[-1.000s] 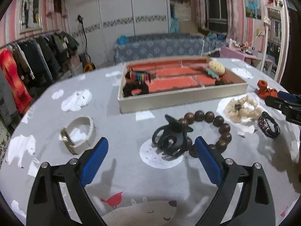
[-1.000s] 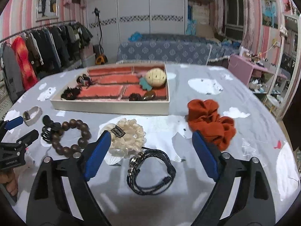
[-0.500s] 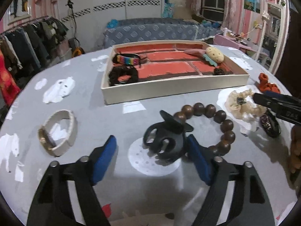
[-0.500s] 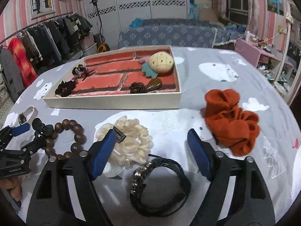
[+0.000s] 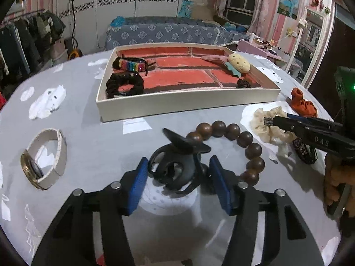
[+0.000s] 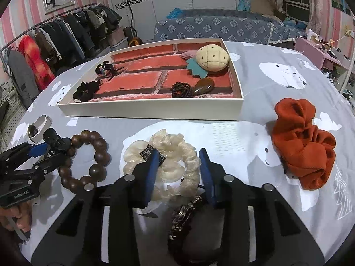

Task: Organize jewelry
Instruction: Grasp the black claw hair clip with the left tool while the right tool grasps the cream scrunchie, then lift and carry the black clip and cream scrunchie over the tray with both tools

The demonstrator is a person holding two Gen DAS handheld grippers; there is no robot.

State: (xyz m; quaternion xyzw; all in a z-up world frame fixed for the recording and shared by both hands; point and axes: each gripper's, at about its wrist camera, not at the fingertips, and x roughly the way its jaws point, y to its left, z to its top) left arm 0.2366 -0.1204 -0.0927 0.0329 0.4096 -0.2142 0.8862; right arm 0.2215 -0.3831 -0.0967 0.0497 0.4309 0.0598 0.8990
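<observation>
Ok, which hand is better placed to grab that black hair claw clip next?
Left. The left gripper already straddles the black claw clip, its jaws closing around it. The right gripper is busy over the cream scrunchie, off to the clip's right.

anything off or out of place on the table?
Nothing damaged or spilled. Only oddity: the black claw clip lies on top of the wooden bead bracelet, so the left tongs closing around the clip could drag the beads along.
</observation>
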